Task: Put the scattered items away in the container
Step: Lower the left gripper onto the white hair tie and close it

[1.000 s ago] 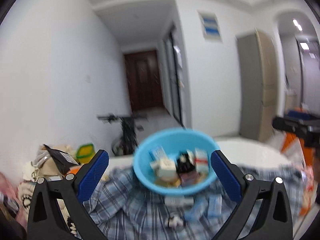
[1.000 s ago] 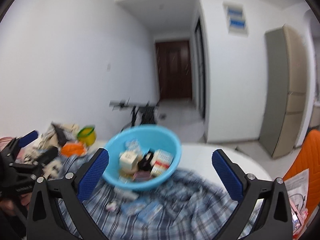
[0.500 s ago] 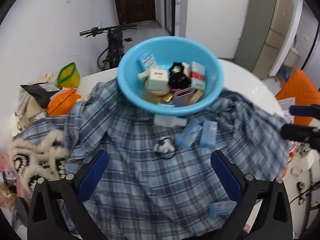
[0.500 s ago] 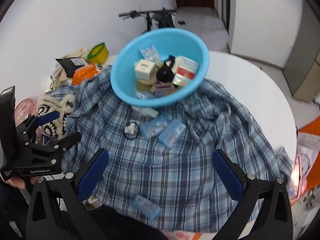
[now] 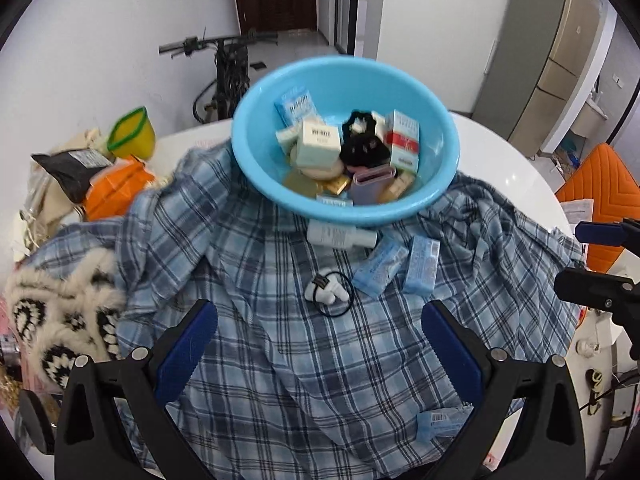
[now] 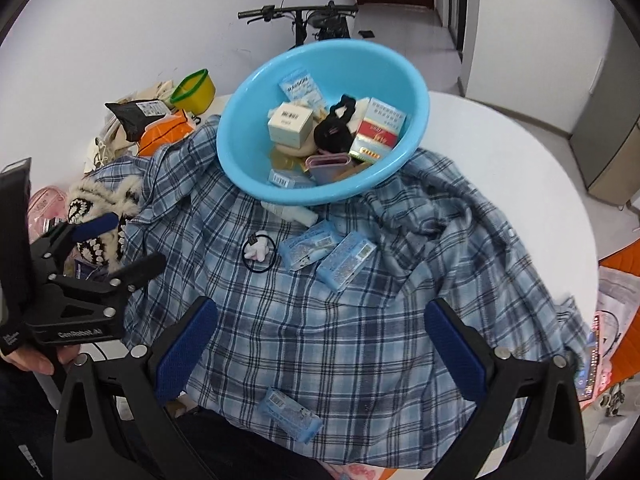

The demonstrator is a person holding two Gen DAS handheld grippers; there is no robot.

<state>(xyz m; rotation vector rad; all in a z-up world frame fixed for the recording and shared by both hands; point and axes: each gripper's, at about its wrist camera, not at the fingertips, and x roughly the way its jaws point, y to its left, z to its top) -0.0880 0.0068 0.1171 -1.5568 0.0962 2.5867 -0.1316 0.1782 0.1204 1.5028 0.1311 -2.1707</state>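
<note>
A blue basin [image 5: 440,128] [image 6: 240,120] sits tilted on a blue plaid shirt [image 5: 280,360] [image 6: 320,320] and holds several small boxes and a black hair tie. In front of it lie a white bottle [image 5: 340,236] [image 6: 290,212], two blue packets [image 5: 380,266] [image 5: 422,266] [image 6: 310,246] [image 6: 347,261], and a black hair band with a white charm [image 5: 328,292] [image 6: 258,252]. Another blue packet [image 5: 440,424] [image 6: 289,408] lies near the shirt's front edge. My left gripper [image 5: 320,354] and right gripper [image 6: 320,354] are both open and empty, above the shirt.
A round white table [image 6: 500,152] carries the shirt. At the left are a furry patterned item [image 5: 60,308], an orange bag [image 5: 116,188], a black pouch [image 5: 72,168] and a yellow cup [image 5: 132,134]. An orange chair [image 5: 600,184] stands right. A bicycle [image 6: 316,20] is behind.
Both grippers have tipped from looking across the room to looking down at the shirt and basin. Both stayed open and empty.
</note>
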